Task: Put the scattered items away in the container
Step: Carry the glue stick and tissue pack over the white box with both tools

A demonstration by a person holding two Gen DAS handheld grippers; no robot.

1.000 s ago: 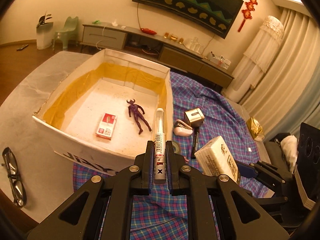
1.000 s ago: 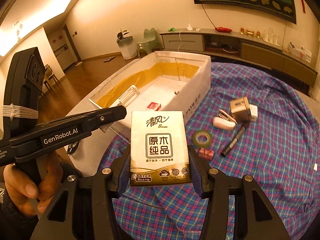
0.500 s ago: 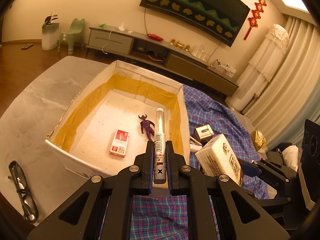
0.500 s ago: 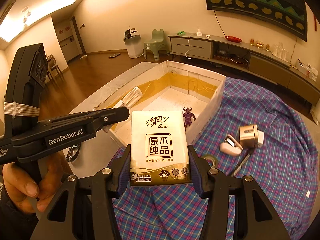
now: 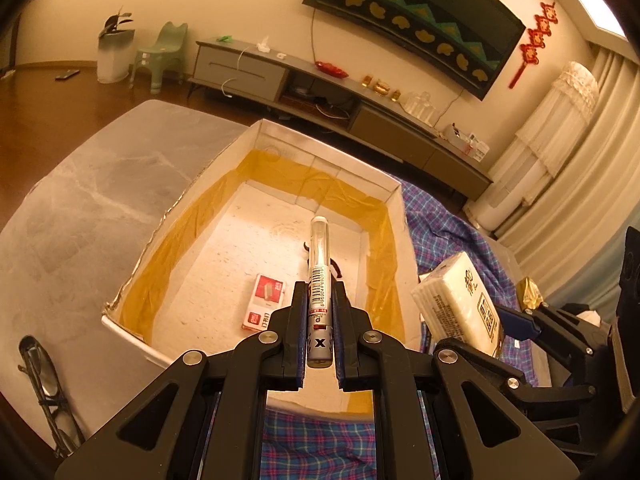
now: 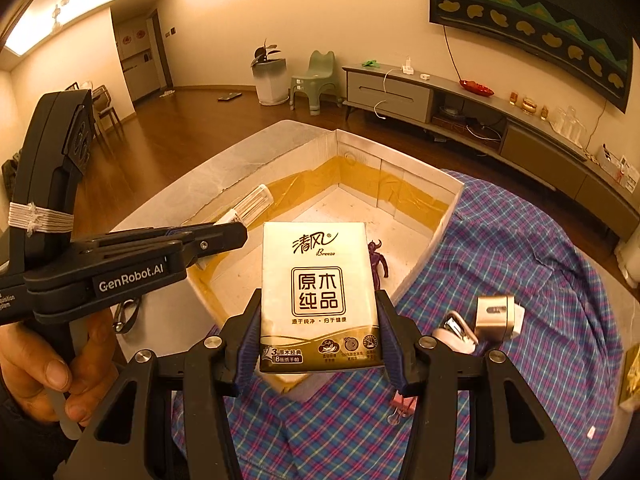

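Left gripper (image 5: 320, 304) pinches pen (image 5: 319, 276) | right gripper (image 6: 318, 312) clamps tissue pack (image 6: 318, 292) | box (image 5: 394, 196): figurine (image 6: 378, 262), red packet (image 5: 265, 300)

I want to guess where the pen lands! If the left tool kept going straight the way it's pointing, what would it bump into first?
Probably the white floor of the box, near the purple figure beside the red packet. The left tool and its pen aim over the near wall, though depth is hard to judge.

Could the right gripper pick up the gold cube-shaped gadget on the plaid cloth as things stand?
Probably not yet. The right gripper is already shut on the white-and-gold tissue pack, so its jaws are full. The gold cube-shaped gadget lies uncovered on the plaid cloth, outside the white box.
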